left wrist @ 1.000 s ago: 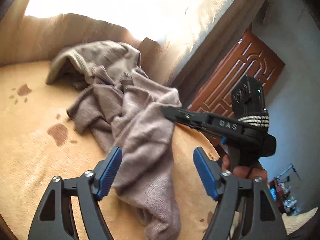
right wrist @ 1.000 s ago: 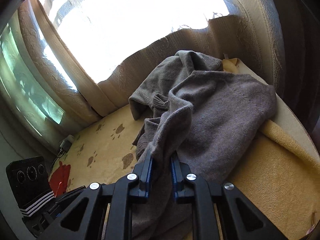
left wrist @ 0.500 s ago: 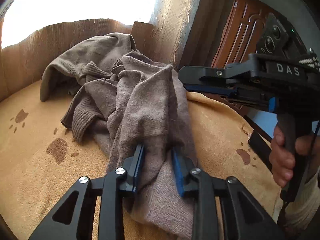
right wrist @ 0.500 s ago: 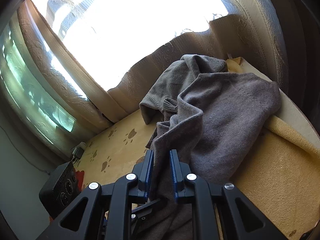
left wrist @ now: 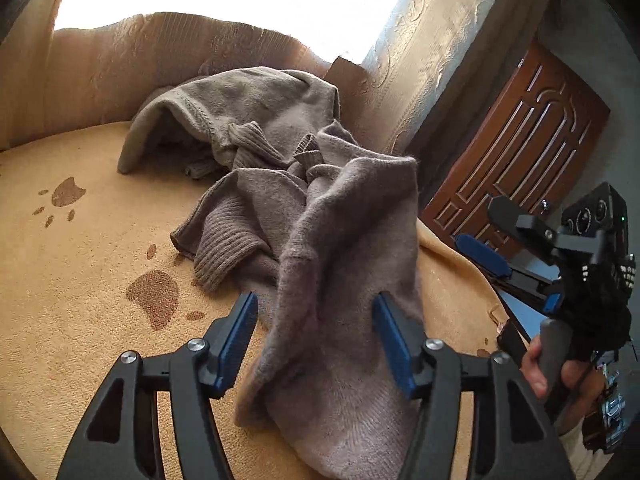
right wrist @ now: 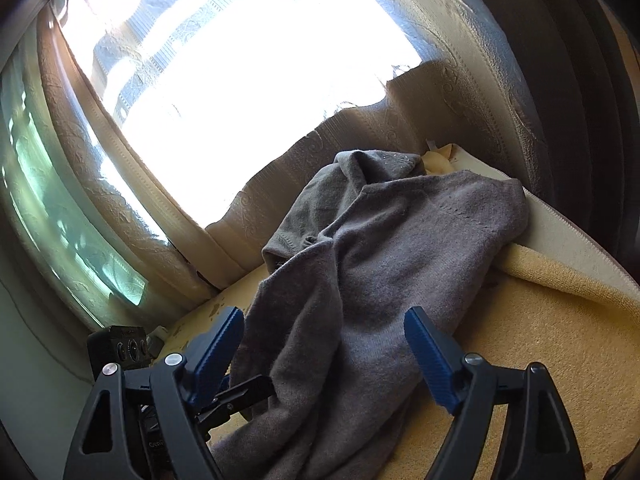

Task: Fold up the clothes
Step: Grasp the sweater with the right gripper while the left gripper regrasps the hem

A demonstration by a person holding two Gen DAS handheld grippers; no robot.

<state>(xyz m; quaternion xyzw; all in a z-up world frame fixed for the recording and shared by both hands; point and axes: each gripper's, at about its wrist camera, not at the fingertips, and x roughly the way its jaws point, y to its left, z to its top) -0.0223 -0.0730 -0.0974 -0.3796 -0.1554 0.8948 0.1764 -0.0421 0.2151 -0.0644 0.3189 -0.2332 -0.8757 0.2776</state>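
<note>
Left gripper point(left wrist: 314, 334) and right gripper point(right wrist: 324, 350) jaws have just been opening, holding nothing

Daylight enters through the window point(right wrist: 240, 92), which is blown out to pure white in both views and hides all detail outside. The curtain point(right wrist: 472, 92) beside it glows at its lit edge and darkens away from the glass. The tan blanket point(left wrist: 72, 280) is evenly and warmly lit; the grey sweater point(left wrist: 320, 240) casts soft shadows into its own folds. Fisheye distortion bends straight lines, such as the door point(left wrist: 532, 160), and the frame corners fall to black. The centre is sharp, the edges slightly smeared.
</note>
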